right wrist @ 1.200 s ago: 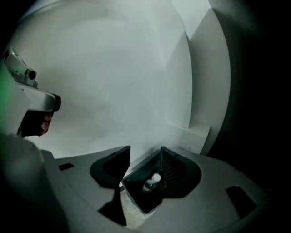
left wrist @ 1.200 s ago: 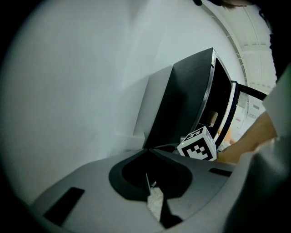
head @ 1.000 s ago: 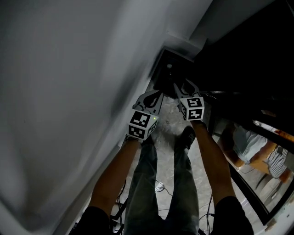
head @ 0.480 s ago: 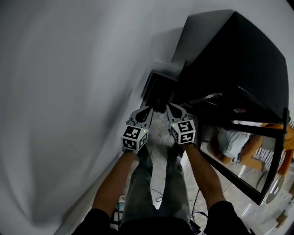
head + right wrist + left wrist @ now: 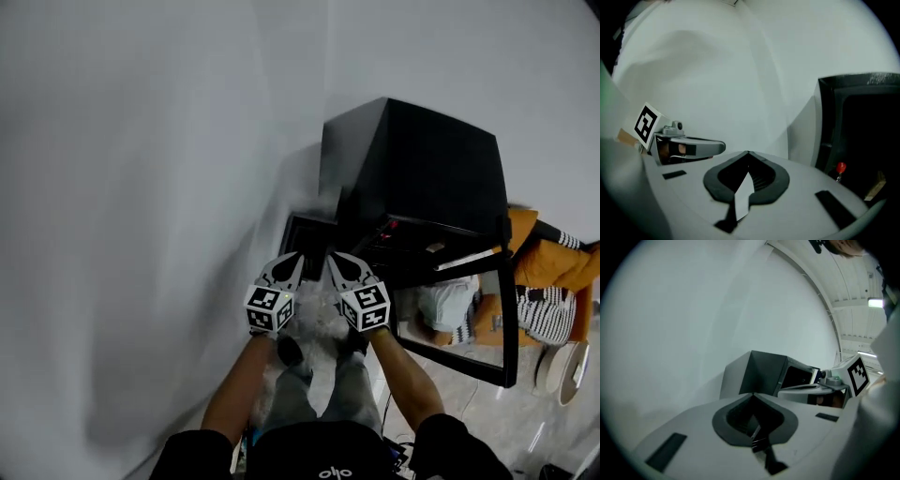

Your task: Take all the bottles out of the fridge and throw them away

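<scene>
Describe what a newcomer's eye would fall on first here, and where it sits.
The black fridge stands against the white wall, right of centre in the head view, its glass door swung open. Before it the left gripper and right gripper are held side by side, both shut and empty. A small red-topped item shows inside the fridge.

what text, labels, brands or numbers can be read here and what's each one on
"olo" (roughly): small white mark on the dark clothing at the bottom of the head view.
Cubes on the left gripper and right gripper: black-and-white square patterns only, no letters or numbers.
Pale label in the open fridge: too small to read.
</scene>
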Available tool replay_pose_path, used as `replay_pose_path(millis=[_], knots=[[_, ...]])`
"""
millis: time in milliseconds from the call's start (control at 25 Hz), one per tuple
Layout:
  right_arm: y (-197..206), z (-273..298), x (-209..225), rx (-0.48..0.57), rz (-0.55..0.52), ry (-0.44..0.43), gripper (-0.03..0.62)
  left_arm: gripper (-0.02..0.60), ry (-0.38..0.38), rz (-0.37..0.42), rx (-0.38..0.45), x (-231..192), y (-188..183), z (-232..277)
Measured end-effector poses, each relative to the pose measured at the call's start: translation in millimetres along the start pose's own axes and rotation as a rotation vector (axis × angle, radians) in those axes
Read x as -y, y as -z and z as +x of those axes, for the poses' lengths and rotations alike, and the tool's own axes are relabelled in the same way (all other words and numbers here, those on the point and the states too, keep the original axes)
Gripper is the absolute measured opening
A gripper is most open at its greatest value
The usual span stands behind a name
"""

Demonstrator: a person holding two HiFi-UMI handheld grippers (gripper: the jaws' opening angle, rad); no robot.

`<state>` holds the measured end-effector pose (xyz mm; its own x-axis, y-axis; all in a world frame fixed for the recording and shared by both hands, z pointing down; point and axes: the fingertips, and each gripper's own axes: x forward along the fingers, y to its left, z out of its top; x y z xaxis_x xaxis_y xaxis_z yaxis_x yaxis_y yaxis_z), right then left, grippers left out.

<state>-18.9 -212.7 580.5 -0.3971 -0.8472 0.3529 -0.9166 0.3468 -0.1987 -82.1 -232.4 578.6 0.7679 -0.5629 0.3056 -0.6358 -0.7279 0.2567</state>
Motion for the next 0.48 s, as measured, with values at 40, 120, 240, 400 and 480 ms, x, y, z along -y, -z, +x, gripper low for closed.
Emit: replay_pose_path(millis=[40, 120, 240, 400, 480], knots=[[-11.8, -10.1, 0.9, 0.007, 0.006, 0.009, 0.008, 0.000, 0.013, 0.008, 0.007, 9.8, -14.4, -0.8], [-31.1, -29.1, 2.1, 0.018, 0.019, 0.028, 0.008, 0.002, 0.037, 0.024, 0.017, 29.3, -38.9, -3.3], [-53.0, -52.8, 4.5, 0.033, 0.010, 0.059, 0.008, 0.002, 0.074, 0.054, 0.023, 55.6, -63.9, -3.2], [-69.2, -71.1, 12.7, 0.052, 0.013, 0.095, 0.008, 0.002, 0.114, 0.072, 0.017, 76.9, -82.1, 5.0], [-74.7, -79.5, 19.6, 0.061, 0.027, 0.118, 0.008, 0.002, 0.130, 0.077, 0.013, 87.1, -90.9, 8.9]])
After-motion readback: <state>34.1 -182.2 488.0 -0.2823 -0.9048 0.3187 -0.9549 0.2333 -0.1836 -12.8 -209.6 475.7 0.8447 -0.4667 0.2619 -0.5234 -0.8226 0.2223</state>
